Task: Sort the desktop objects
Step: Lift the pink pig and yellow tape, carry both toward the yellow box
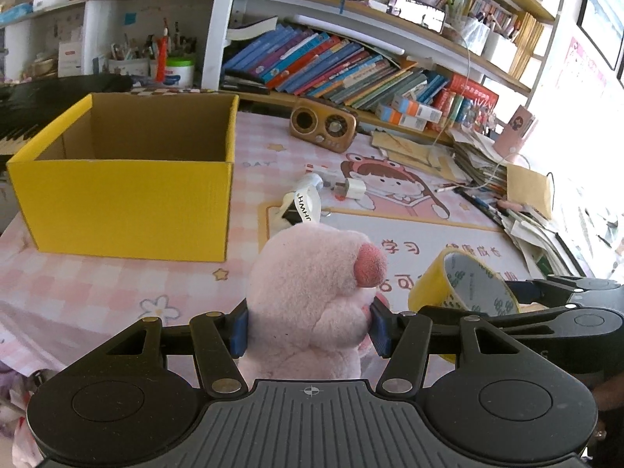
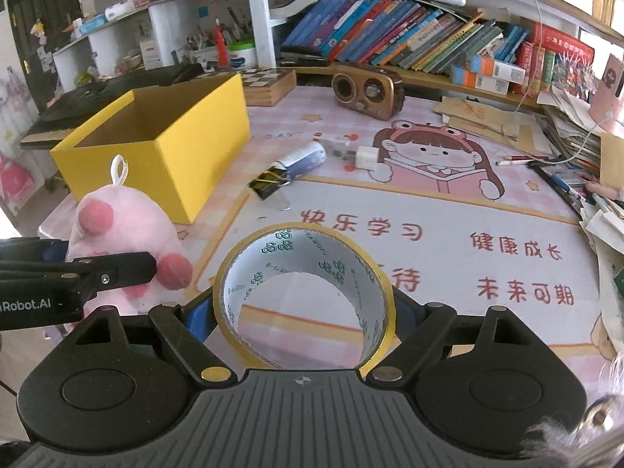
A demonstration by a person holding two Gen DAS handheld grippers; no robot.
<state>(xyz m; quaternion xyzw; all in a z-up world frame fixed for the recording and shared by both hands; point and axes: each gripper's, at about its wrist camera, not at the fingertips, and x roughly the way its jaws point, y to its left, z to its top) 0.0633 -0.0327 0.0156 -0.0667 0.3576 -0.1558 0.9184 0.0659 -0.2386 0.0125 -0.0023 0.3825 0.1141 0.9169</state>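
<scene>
We find the desk covered by a pink checked mat [image 2: 448, 210] printed with a cartoon girl and red characters. Directly on it stand an open yellow cardboard box [image 1: 128, 202] at the left and a brown retro radio [image 2: 368, 89] near the back. A white charger plug [image 2: 366, 158], a dark cylinder [image 2: 304, 160] and a black binder clip [image 2: 269, 185] lie mid-mat; loose papers [image 2: 600, 234] pile along the right edge.

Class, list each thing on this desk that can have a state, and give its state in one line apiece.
left gripper: shut on the pink plush toy, held above the mat.
right gripper: shut on the yellow tape roll.
yellow box: open at the top, nothing visible inside.
binder clip: lying on the mat.
white charger plug: unplugged, lying on the mat.
</scene>
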